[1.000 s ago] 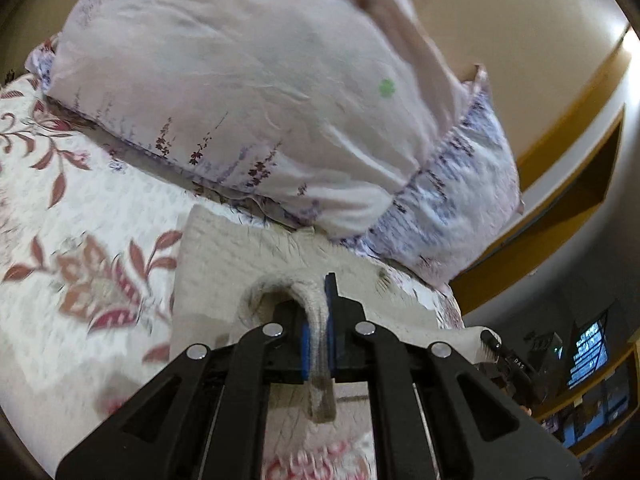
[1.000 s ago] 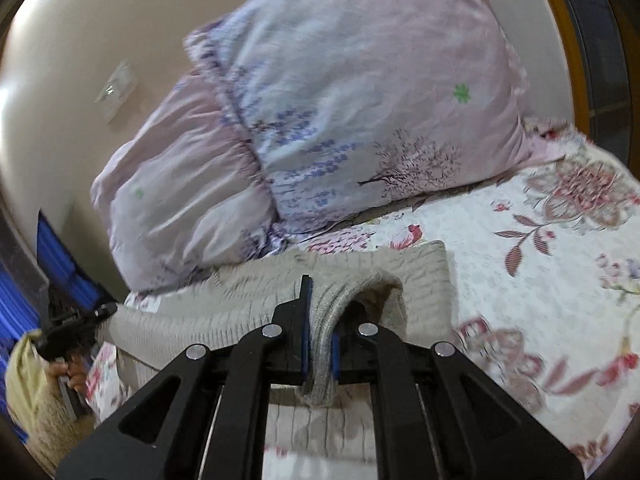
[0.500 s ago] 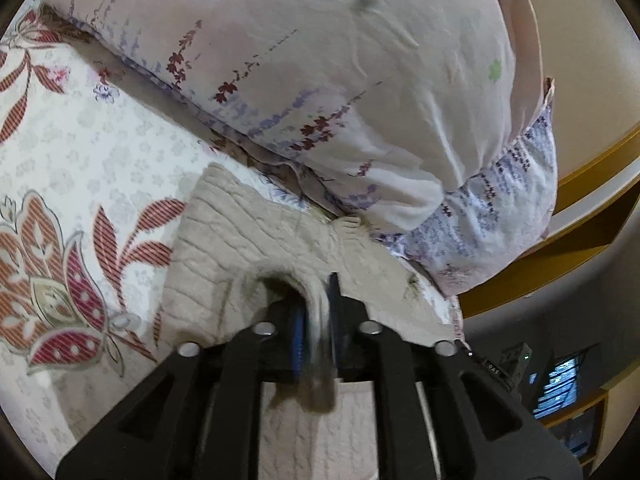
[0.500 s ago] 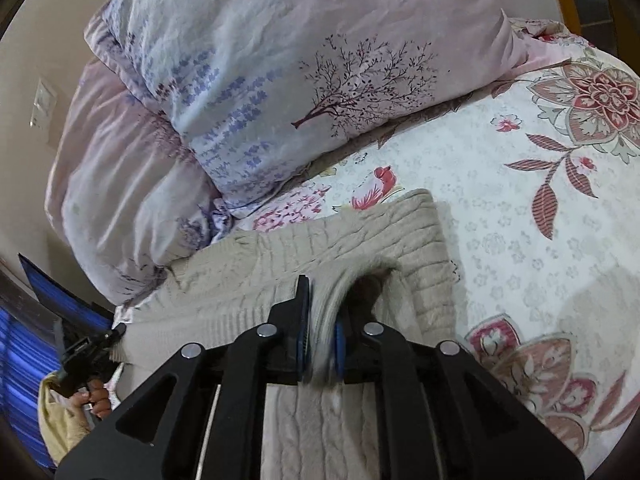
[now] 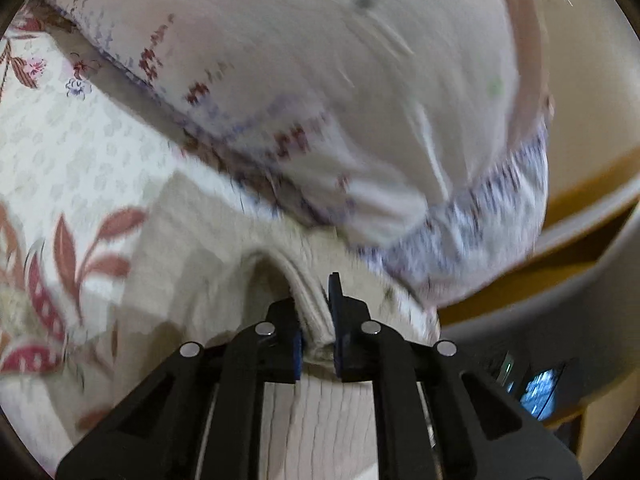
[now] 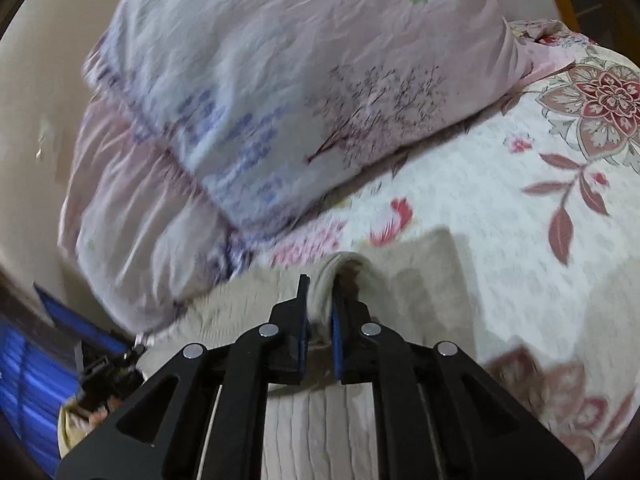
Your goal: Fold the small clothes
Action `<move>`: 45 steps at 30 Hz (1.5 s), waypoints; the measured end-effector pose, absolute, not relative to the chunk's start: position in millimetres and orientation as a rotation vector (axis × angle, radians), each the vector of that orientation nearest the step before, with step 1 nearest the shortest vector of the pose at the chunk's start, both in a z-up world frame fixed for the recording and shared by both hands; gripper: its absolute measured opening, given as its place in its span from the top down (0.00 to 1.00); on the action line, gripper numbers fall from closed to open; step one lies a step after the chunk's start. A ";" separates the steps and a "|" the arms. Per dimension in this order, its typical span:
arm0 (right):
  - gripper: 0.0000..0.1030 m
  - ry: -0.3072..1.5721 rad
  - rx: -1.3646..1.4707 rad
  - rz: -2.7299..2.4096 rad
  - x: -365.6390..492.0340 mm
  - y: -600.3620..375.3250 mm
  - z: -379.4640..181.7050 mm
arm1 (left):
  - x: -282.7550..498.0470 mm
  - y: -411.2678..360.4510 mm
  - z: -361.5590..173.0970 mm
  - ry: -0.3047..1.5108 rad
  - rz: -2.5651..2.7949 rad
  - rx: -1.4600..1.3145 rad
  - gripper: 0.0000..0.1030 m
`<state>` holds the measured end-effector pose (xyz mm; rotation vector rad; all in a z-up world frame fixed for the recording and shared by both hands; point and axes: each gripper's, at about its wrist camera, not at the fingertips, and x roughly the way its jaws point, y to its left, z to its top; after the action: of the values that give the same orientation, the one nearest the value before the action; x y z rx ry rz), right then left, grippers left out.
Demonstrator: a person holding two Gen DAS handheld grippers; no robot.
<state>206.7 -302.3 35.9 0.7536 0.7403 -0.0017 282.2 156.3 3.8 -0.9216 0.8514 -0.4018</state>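
Left wrist view: left gripper (image 5: 317,320) pinching a bunched ridge of the beige knit sweater (image 5: 192,248), fabric pressed between the blue pads, frame blurred. The sweater lies on the bed over a floral bedsheet (image 5: 60,152), its far edge right up against the pillow (image 5: 300,80). Right wrist view: right gripper (image 6: 320,312) likewise clamped on a raised fold of the sweater (image 6: 420,276), with the near part of the garment flat under the fingers and the bedsheet (image 6: 500,200) bare to the right; two pillows (image 6: 280,100) stacked behind. The left gripper shows small at lower left of this view, detail too dark to read. Judged step: both corners lifted to carry one edge over for a fold. Risks: knit is thick and stretchy, so a pinch that holds only a thin ridge could slip out mid-carry and drop one corner, leaving the fold skewed. Uneven travel between the two grippers would twist the edge. The sweater sits close to the pillow, so a forward carry could push the fabric into it and bunch it. The lower layer may drag along the sheet if lifted too low.
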 end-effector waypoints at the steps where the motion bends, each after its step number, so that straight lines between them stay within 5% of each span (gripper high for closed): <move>1: 0.82 0.745 0.759 -0.022 210.6 -303.5 34.7 | 286.8 157.8 1.6 0.852 -0.394 -0.944 0.87; 4: 0.35 0.733 0.756 -0.079 213.0 -305.1 36.4 | 289.4 163.4 0.9 0.829 -0.388 -1.003 0.55; 7: 0.35 0.695 0.697 -0.083 198.4 -302.6 47.2 | 277.5 169.7 15.2 0.786 -0.390 -0.960 0.45; 14: 0.52 0.691 0.622 -0.111 152.4 -305.5 60.0 | 236.0 176.5 36.6 0.784 -0.301 -0.701 0.45; 21: 0.54 0.775 0.555 -0.124 129.1 -296.0 48.7 | 210.9 168.2 28.4 0.821 -0.279 -0.567 0.49; 24: 0.58 0.837 0.538 -0.134 130.3 -291.9 35.9 | 209.3 164.5 19.4 0.854 -0.274 -0.553 0.58; 25: 0.74 0.864 0.527 -0.133 130.9 -290.0 31.6 | 209.6 163.0 16.2 0.866 -0.272 -0.548 0.64; 29: 0.87 0.849 0.510 -0.134 125.4 -285.2 33.0 | 209.5 160.1 7.5 0.905 -0.257 -0.515 0.91; 45: 0.91 0.869 0.396 -0.256 109.9 -268.5 42.0 | 203.5 164.9 6.4 0.921 -0.253 -0.481 0.91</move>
<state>109.9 -268.5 42.0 0.3956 0.8695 -0.2557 203.5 164.9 6.4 -0.4809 0.9212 -0.2531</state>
